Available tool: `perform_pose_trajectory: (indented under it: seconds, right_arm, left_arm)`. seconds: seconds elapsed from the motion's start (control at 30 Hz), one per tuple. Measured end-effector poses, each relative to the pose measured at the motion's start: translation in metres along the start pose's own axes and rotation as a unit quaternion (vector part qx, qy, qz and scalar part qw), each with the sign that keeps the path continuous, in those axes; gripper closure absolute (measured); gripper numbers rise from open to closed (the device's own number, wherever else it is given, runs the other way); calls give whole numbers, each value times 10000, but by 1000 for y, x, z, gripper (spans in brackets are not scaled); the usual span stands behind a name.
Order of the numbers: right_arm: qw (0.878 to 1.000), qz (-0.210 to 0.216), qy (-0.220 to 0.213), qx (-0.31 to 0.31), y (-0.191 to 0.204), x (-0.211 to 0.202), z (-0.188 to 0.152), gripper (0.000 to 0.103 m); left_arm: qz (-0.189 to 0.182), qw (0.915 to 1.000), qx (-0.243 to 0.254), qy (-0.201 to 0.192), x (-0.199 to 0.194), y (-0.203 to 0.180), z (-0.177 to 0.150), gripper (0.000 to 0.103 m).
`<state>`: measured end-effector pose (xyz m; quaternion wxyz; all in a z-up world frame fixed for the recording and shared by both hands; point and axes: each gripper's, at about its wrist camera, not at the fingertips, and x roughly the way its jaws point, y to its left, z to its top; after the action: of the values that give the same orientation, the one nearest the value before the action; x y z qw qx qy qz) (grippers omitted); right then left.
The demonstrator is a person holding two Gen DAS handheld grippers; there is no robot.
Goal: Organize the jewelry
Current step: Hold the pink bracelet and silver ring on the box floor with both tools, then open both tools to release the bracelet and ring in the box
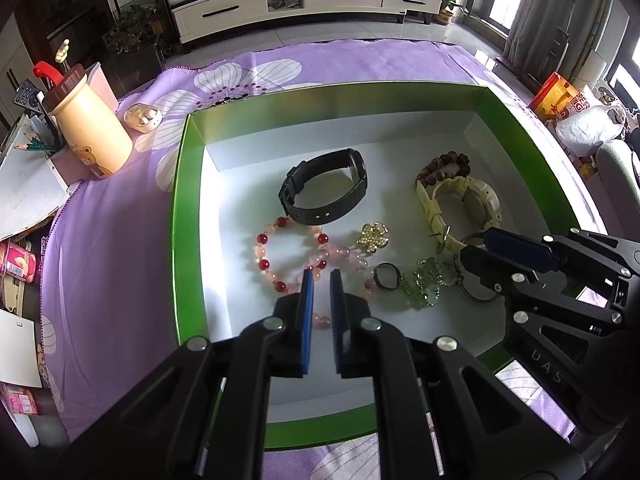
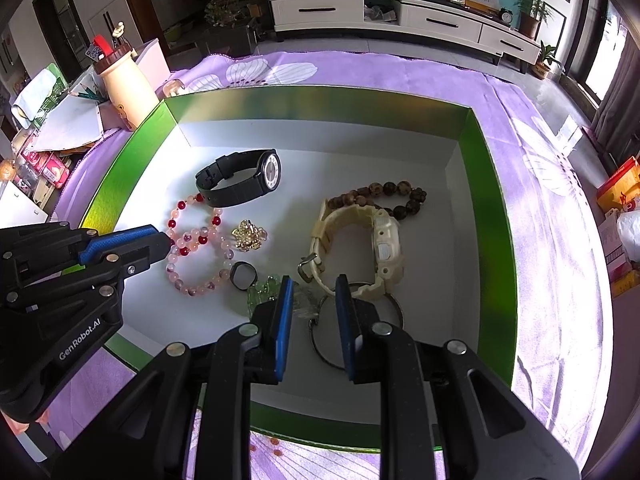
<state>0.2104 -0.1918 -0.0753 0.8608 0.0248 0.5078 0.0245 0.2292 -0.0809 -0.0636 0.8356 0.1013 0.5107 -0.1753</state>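
Currently all jewelry lies loose on the green box [image 2: 486,216] floor, centre frame, both tongs empty: left tongs [image 1: 321,280] narrowly open over pink bead bracelet [image 1: 280,258], right tongs [image 2: 313,290] wider over thin ring [image 2: 320,344]; sorting stage undeterminable, approx.

Purple flower-print tablecloth [image 1: 120,264] spread over the table. Cream bear-print bottle with brown lid [image 1: 86,128] standing upright at its left edge, beside sharpened pencils [image 1: 34,146]. Small cream earbud case [image 1: 143,117] lying near the bottle. White drawer cabinet [image 2: 400,20] along the far wall.
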Motion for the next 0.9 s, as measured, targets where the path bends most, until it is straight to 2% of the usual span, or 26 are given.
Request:
perform_pose_trajectory:
  seconds: [0.27, 0.53, 0.6, 0.77, 0.83, 0.9]
  right_arm:
    - [10000, -7, -28, 37, -2, -3, 1, 82]
    - [9999, -62, -133, 46, -4, -17, 1, 80]
    - [9998, -95, -158, 47, -5, -20, 0, 71]
    - [9995, -165, -239, 81, -8, -30, 1, 70]
    - [9995, -185, -261, 84, -8, -33, 1, 64]
    - [9992, -233, -300, 97, -8, -36, 0, 53]
  left_arm:
    - [13, 10000, 18, -23, -2, -2, 1, 92]
    - [61, 9997, 27, -222, -16, -5, 3, 74]
    - [70, 9996, 20, -280, -20, -5, 4, 68]
    - [106, 9992, 8, -375, -28, -5, 2, 56]
    - [122, 9991, 0, -403, -31, -4, 1, 49]
    - [153, 9989, -20, -435, -34, -2, 0, 42]
